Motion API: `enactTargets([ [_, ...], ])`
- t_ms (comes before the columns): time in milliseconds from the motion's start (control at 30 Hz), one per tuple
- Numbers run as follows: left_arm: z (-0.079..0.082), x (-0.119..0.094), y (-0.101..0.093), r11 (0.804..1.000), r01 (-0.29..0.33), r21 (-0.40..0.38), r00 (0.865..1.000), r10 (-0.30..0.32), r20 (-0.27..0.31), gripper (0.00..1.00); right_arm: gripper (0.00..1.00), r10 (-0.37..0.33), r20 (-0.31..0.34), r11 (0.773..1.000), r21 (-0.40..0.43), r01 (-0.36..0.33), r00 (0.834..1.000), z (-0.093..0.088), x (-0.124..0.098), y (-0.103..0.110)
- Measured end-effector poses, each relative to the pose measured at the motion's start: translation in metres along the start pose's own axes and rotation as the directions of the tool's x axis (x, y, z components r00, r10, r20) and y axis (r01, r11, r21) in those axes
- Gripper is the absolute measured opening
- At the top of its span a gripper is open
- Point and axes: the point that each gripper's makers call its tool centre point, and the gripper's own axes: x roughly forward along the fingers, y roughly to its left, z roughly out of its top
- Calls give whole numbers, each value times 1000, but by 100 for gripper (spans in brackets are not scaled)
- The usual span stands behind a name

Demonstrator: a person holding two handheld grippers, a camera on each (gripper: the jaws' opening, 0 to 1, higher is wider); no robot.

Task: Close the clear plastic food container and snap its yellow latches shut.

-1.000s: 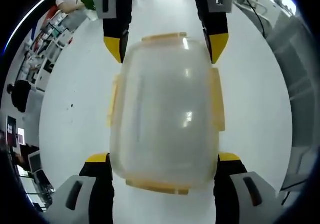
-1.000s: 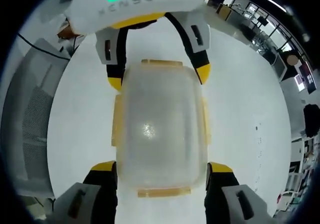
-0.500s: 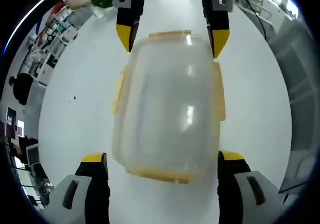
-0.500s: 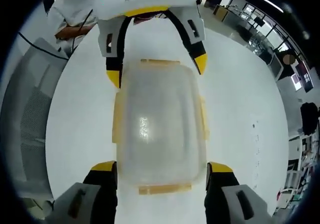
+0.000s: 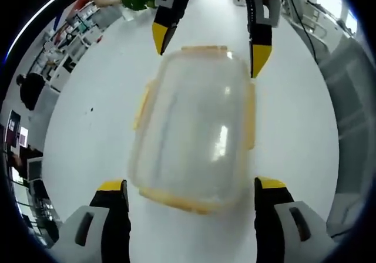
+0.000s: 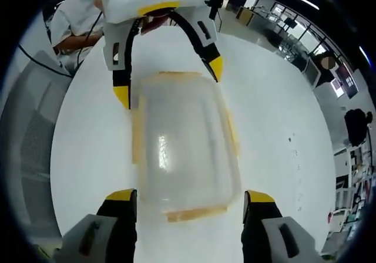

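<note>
Table (image 5: 88, 128): white and smooth, so I'd guess it gives little grip to anything pushed sideways.
Container (image 5: 194, 128): clear tub, out on the open table away from any edge, lid seemingly on top; it sits between the two grippers, one at each short end.
Latches (image 5: 251, 122): yellow flaps on all four sides; whether any have clicked home I can't tell.
Left gripper (image 5: 188, 186): jaws spread wide, empty, flanking the near end without touching it.
Right gripper (image 6: 188, 194): likewise spread and holding nothing, astride the opposite end.
Risk, sliding: press one latch with no counter-hold and the tub may skate across the table.
Risk, skewed lid: if the lid isn't seated square, a forced latch could pop a corner up.
Risk, slip: a jaw tip could glance off a thin flap.
</note>
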Motion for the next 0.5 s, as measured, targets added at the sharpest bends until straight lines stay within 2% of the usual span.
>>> enactTargets([
  [133,3,-4,0,999,-6,-39,1000,7,22,86,72,-8,15,1000,22,7,1000,-1,-2,1],
  [367,1,-6,1,998,-28,-55,999,30,35,87,72,-55,43,997,55,52,998,-4,-6,3],
  [500,2,-11,2,995,-45,-87,997,50,61,87,72,-76,66,994,89,70,995,-5,-9,4],
])
